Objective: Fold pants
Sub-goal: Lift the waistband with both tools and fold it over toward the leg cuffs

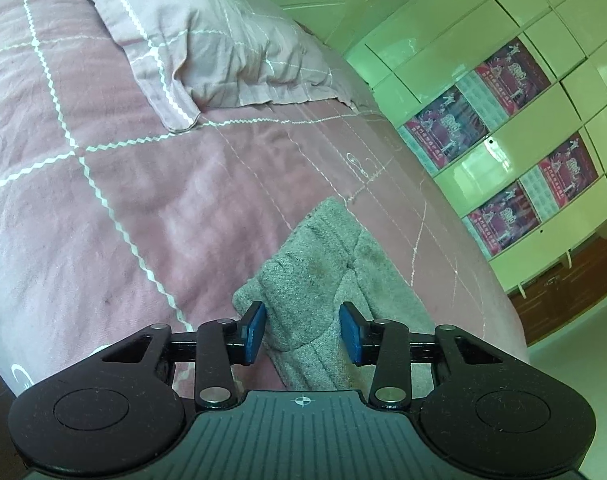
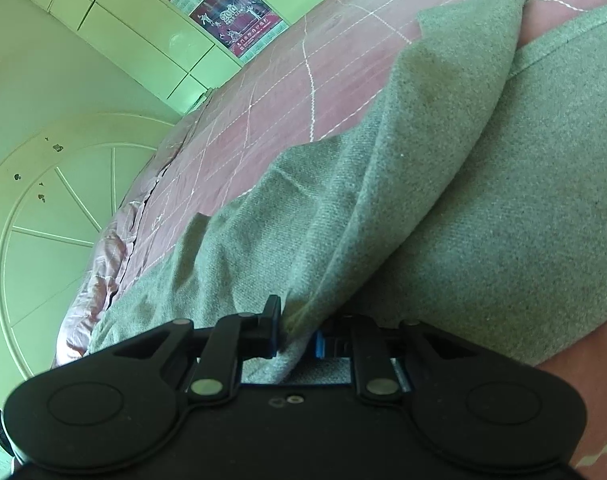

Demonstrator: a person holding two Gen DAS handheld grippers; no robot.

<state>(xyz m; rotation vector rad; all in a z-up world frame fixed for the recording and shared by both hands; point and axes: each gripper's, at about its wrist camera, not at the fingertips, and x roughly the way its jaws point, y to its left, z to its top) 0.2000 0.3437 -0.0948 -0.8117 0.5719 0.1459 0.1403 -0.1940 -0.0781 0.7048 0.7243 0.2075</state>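
Note:
Grey woollen pants lie on a pink quilted bed. In the left wrist view a thick folded end of the pants fills the gap between the blue pads. My left gripper is closed on that bunch, its jaws held partly apart by the thick cloth. In the right wrist view the pants spread wide across the bed. A raised fold runs from the far corner down into my right gripper, which is shut on it.
A pink pillow lies at the head of the bed. Pale cabinets with red posters stand along the bed's far side. A curved white headboard shows at the left in the right wrist view.

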